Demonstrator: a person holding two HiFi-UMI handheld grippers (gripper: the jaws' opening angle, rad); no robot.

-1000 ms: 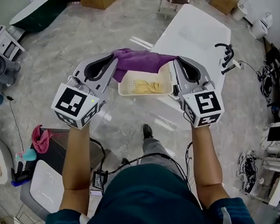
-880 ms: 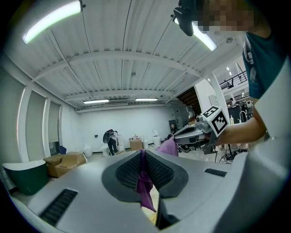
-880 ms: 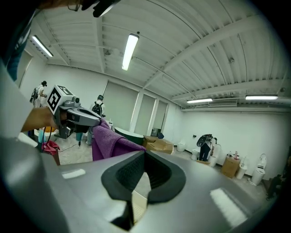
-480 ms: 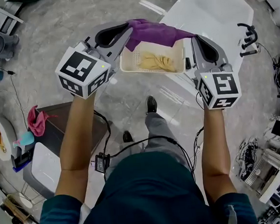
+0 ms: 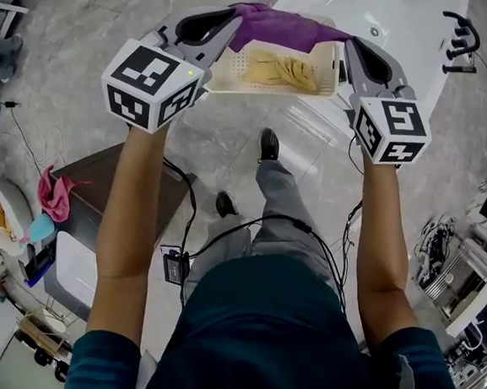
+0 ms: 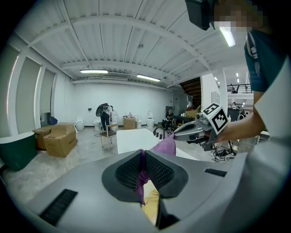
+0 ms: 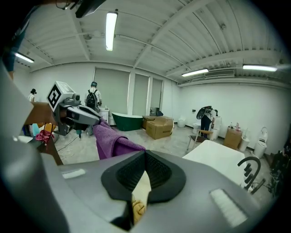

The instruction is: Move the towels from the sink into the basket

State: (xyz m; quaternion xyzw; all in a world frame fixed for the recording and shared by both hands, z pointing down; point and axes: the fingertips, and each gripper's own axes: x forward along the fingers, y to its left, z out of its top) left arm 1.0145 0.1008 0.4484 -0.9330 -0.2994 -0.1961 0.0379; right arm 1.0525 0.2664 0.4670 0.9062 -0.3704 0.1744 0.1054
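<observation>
- Left gripper (image 5: 235, 22): jaws closed on one end of the purple towel (image 5: 284, 29). In the left gripper view a fold of purple cloth is pinched between the black ribbed pads (image 6: 157, 172).
- Right gripper (image 5: 351, 46): jaws closed, pads meeting at the tip. The other end of the purple towel runs in to that tip, as the right gripper view shows (image 7: 111, 143).
- Purple towel: in the air, stretched between the two grippers and sagging slightly. It hangs above the far rim of the basket (image 5: 327, 68) and is not in it.
- Basket: cream, with perforated walls. It sits below and between the two grippers, at the near corner of the white counter (image 5: 396, 2).
- Yellow towel (image 5: 281, 67): crumpled on the floor of the basket. It also shows through the gap under each gripper's pads.
- Black tap (image 5: 459, 39): on the far right of the white counter, well apart from the basket.
- Pink cloth (image 5: 53, 193): on a dark table at the left, well apart from the grippers.
</observation>
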